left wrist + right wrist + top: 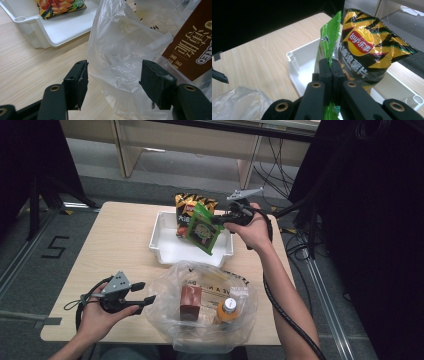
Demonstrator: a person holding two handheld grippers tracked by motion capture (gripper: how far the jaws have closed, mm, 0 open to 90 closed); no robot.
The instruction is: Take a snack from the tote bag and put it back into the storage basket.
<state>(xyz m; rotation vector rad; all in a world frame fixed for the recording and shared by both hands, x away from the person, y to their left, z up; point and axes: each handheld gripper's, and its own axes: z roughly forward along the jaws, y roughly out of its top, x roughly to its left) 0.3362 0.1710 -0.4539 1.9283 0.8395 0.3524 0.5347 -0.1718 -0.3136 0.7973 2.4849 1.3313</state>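
My right gripper (216, 220) (331, 66) is shut on the edge of a green snack packet (202, 232) (329, 37), which hangs tilted over the white tray (162, 242). Behind the packet a black-and-yellow chips bag (192, 205) (367, 47) leans in the tray. At the table's front lies a clear plastic bag (165, 290) (117, 42) holding a brown box (190, 302) (190, 45) and an orange bottle (227, 310). My left gripper (142, 292) (113, 75) is open at the bag's left side. Loose film bulges between its jaws, and the pads do not press on it.
The tray's near corner (37, 35) lies just beyond the plastic bag, with bare wooden tabletop (115, 240) to its left. Black curtains and stands flank the table. Cables trail from both grippers along the forearms.
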